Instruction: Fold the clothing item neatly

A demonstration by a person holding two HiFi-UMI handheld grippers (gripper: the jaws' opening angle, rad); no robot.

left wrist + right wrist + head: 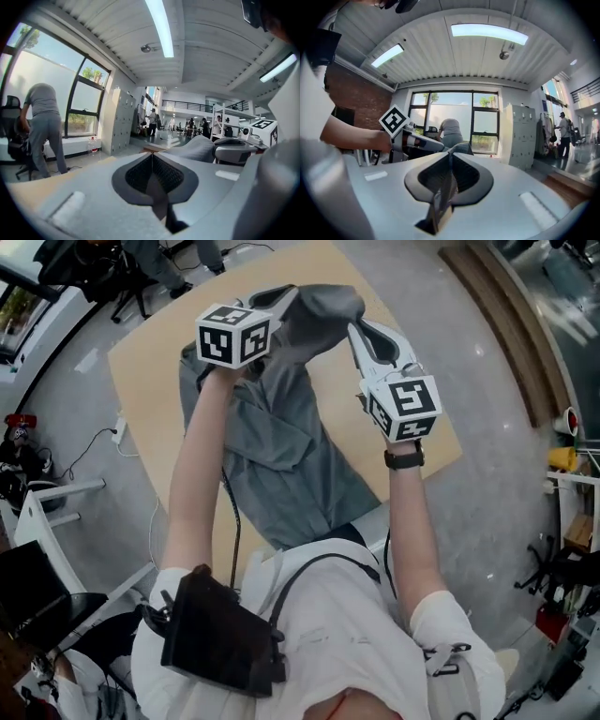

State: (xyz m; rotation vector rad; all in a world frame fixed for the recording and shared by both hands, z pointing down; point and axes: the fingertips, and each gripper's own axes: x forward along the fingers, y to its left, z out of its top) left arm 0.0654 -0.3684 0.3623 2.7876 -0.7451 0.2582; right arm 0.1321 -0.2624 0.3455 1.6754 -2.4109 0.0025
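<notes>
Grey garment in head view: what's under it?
The tan table shows on both sides of the grey garment. The tabletop directly beneath the cloth is covered; anything there can't be seen.

Grey garment (281,427): top edge lifted and bunched in air, rest hanging down crumpled, lower end resting on tan table (150,362).

The grey fabric garment (281,442) hangs from the left gripper (286,298) and right gripper (356,326). Its lower end lies on the tan wooden table (145,367) beneath.
</notes>
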